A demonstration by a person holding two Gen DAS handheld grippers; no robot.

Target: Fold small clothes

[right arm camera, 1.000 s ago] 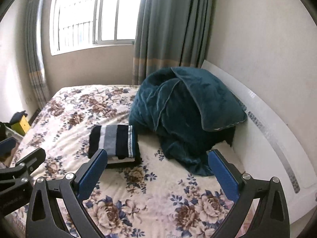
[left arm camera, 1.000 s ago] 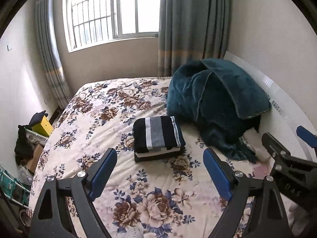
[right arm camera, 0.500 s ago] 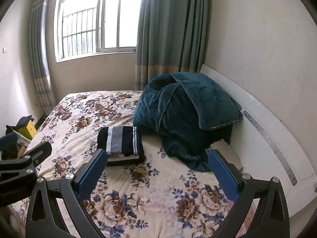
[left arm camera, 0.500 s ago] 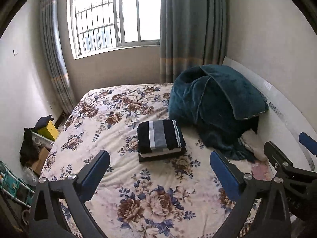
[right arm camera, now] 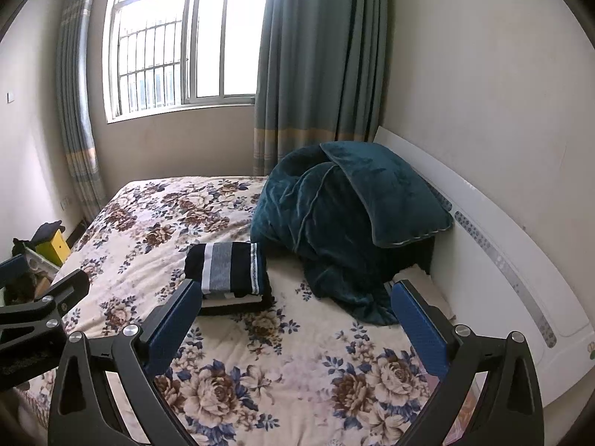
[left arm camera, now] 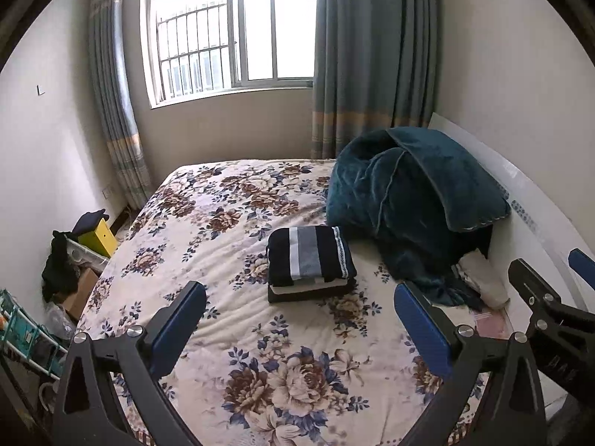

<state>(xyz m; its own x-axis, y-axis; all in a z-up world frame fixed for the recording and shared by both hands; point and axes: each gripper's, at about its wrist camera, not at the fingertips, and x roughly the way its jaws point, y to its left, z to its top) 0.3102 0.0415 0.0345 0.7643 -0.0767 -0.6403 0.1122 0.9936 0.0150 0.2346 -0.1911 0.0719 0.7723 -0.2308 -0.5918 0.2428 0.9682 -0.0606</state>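
A small stack of folded clothes (left arm camera: 310,260) lies in the middle of the floral bed (left arm camera: 223,223). The top piece is black with white and grey stripes, over a white and a dark piece. It also shows in the right wrist view (right arm camera: 230,273). My left gripper (left arm camera: 297,327) is open and empty, held above the bed well short of the stack. My right gripper (right arm camera: 293,319) is open and empty, also back from the stack. Each gripper shows at the edge of the other's view.
A heaped teal blanket (left arm camera: 409,200) lies to the right of the stack against the white headboard (right arm camera: 502,260). A pale cloth (left arm camera: 479,275) lies below it. Boxes and clutter (left arm camera: 74,256) stand on the floor left of the bed. A window and curtains are behind.
Both grippers have pulled back and risen away from the stack, so the stack looks smaller and more of the room shows. Both stay open.
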